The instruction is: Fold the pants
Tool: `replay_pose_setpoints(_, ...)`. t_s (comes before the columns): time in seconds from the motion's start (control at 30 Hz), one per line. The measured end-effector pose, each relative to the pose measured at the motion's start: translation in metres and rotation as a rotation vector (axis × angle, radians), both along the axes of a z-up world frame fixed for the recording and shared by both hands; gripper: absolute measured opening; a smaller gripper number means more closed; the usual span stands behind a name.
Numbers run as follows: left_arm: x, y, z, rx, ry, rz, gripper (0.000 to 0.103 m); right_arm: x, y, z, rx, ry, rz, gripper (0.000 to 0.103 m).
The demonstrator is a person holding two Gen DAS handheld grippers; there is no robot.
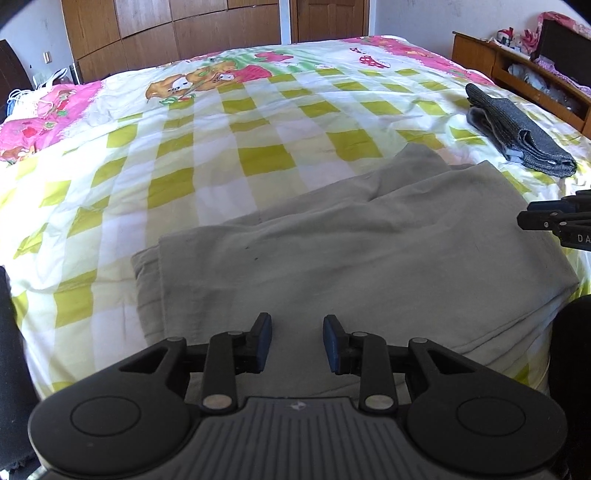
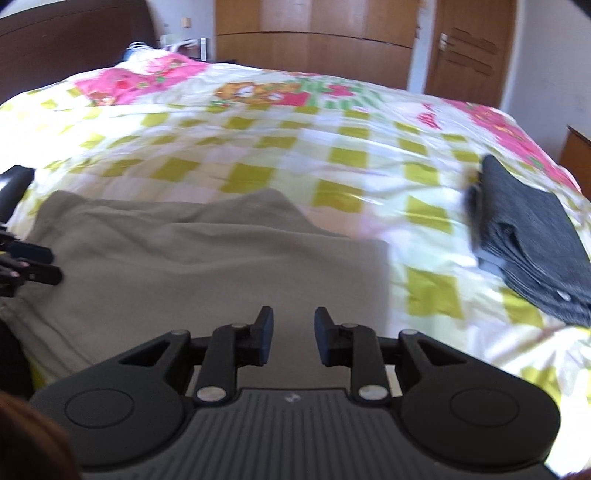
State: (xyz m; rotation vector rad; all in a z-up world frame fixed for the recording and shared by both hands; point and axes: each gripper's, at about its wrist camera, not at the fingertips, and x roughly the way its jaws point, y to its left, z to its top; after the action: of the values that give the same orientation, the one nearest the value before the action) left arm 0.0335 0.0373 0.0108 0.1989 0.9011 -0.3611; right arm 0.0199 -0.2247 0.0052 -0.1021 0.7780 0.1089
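Grey-beige pants (image 1: 351,251) lie folded in layers on the bed near its front edge; they also show in the right wrist view (image 2: 207,258). My left gripper (image 1: 297,341) is open and empty just above the pants' near part. My right gripper (image 2: 293,334) is open and empty above the pants' right end. The right gripper's fingers (image 1: 546,219) show at the right edge of the left wrist view. The left gripper's fingers (image 2: 33,266) show at the left edge of the right wrist view.
The bed has a yellow-green checked cover (image 1: 221,155) with pink cartoon prints. A folded dark grey garment (image 1: 517,129) lies at the right of the pants, also in the right wrist view (image 2: 532,236). A wooden shelf unit (image 1: 517,66) stands at the right, wardrobes (image 1: 177,26) behind.
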Motion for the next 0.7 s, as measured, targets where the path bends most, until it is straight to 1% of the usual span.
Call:
replay_pose_setpoints(0.1, 0.004, -0.012, 0.002, -0.004, 0.000, -0.002, 0.043, 0.002, -0.021, -0.003, 0.043, 0.019, -0.054, 0.027)
replay_pose_setpoints(0.3, 0.007, -0.036, 0.004, -0.012, 0.002, -0.018, 0.043, 0.004, -0.039, -0.011, 0.145, 0.066, -0.064, 0.028)
replay_pose_setpoints(0.57, 0.009, -0.058, 0.004, -0.001, 0.005, -0.035, 0.043, 0.002, -0.058, -0.013, 0.191, 0.057, -0.065, 0.030)
replay_pose_setpoints(0.7, 0.009, -0.067, -0.001, 0.004, 0.014, -0.045, 0.043, 0.002, -0.074, -0.018, 0.244, 0.074, -0.069, 0.031)
